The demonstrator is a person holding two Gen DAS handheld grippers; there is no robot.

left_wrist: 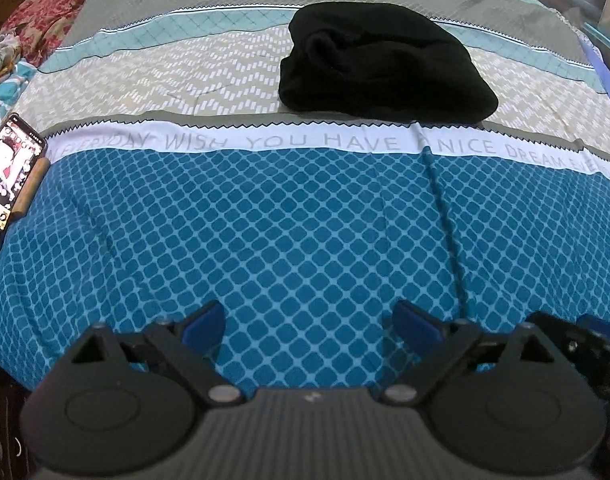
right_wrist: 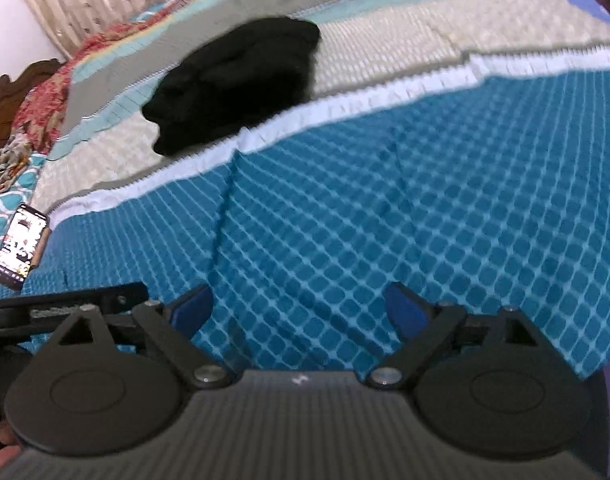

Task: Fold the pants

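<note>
Bed, covered by a patterned bedspread (left_wrist: pixel 305 220): near band is teal with a lattice print, then a white strip printed "WISH YOU HAVE A NICE DREAM", then a beige chevron band, then pale teal and grey bands farther off. A crease runs through the teal band toward the white strip in both views. The right wrist view is motion-blurred, so the lettering is unreadable there.

Red floral fabric (left_wrist: pixel 45 12) is bunched at the far left edge of the bed; a dark wooden headboard (right_wrist: pixel 9 92) shows beyond it in the right wrist view.

Pants (left_wrist: pixel 381 68), black, lie in a loose heap on the beige band, near edge just short of the white strip (individual legs and waistband cannot be made out in the dark cloth). Same heap in the right wrist view (right_wrist: pixel 237 80), upper left of centre. Well apart from both grippers.

Left gripper (left_wrist: pixel 311 320): blue-padded fingers (left_wrist: pixel 205 322) spread wide, only teal bedspread between them, holding nothing. It hangs over the near teal band.

Right gripper (right_wrist: pixel 299 308): fingers (right_wrist: pixel 405 310) likewise wide apart, nothing between them, over the same teal band toward its right edge.

Phone (left_wrist: pixel 9 184), screen lit, at the left edge of the bed, lying beside a wooden stick (left_wrist: pixel 33 188).
</note>
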